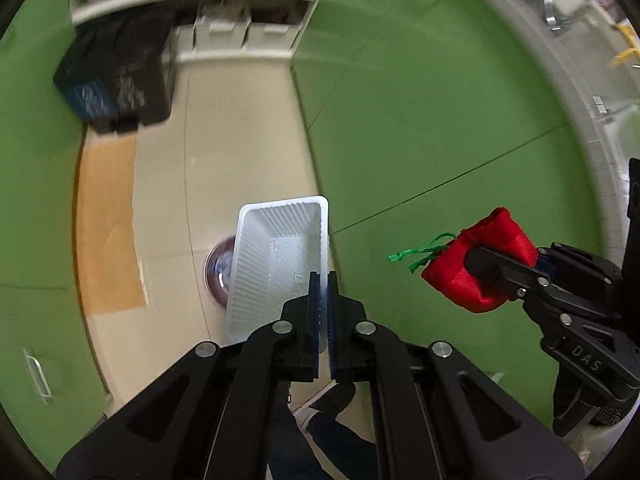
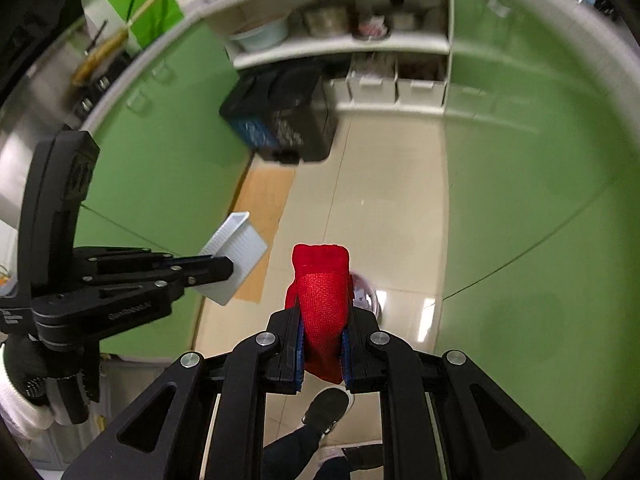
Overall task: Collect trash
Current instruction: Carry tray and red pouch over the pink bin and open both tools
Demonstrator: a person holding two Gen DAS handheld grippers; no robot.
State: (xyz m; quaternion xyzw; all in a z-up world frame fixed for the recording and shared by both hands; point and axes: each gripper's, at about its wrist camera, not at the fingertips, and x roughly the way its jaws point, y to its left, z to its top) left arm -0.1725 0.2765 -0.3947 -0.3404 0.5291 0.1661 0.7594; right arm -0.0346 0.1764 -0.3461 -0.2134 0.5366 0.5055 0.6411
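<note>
My left gripper (image 1: 323, 280) is shut on the rim of a white ribbed plastic tray (image 1: 276, 256) and holds it in the air above the floor. The tray also shows in the right wrist view (image 2: 236, 252), with the left gripper (image 2: 224, 270) clamped on it. My right gripper (image 2: 323, 312) is shut on a red cloth pouch (image 2: 322, 280) that sticks up between the fingers. In the left wrist view the pouch (image 1: 480, 264) has green drawstrings and the right gripper (image 1: 480, 266) grips it from the right. A black trash bin (image 2: 284, 116) stands on the floor ahead under the shelves.
Green cabinet fronts (image 2: 540, 184) line both sides of a beige tiled floor (image 2: 380, 200). A brown cardboard sheet (image 1: 108, 224) lies on the floor at left. A round glossy object (image 1: 220, 272) lies on the floor below the tray. Shelves (image 2: 340, 44) hold pots and white boxes. The person's shoe (image 2: 326, 408) is below.
</note>
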